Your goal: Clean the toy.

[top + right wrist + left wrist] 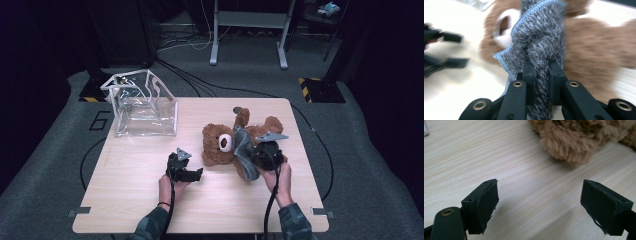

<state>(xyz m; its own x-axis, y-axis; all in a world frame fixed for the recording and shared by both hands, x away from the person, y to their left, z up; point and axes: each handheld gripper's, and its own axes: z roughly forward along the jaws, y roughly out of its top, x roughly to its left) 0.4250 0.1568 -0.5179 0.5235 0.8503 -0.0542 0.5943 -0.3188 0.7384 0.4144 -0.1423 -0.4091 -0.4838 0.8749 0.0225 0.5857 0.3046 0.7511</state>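
Right claw (541,72) was clamped on a fold of grey cloth (539,37), which bunched up between its two black jaws in the right gripper view. In the high view this claw (256,156) sat at the near right of the worktop (150,195), held by a hand whose sleeve entered from the bottom edge, with the cloth (242,146) draped across the middle of a brown teddy bear (220,145). Left claw (539,205) stood with its jaws wide apart and nothing between them; bare wood lay under the gap. In the high view it (199,173) rested low over the worktop just to the left of the bear, jaws pointing toward it, apart from the fur. An edge of the bear's fur (571,142) showed beyond the jaws in the left gripper view, not touching them. The bear lay on its back at the centre right of the worktop, its white muzzle turned to the left. Farther off, a clear plastic box (145,107) stood at the far left corner of the worktop, well apart from the bear and both claws.
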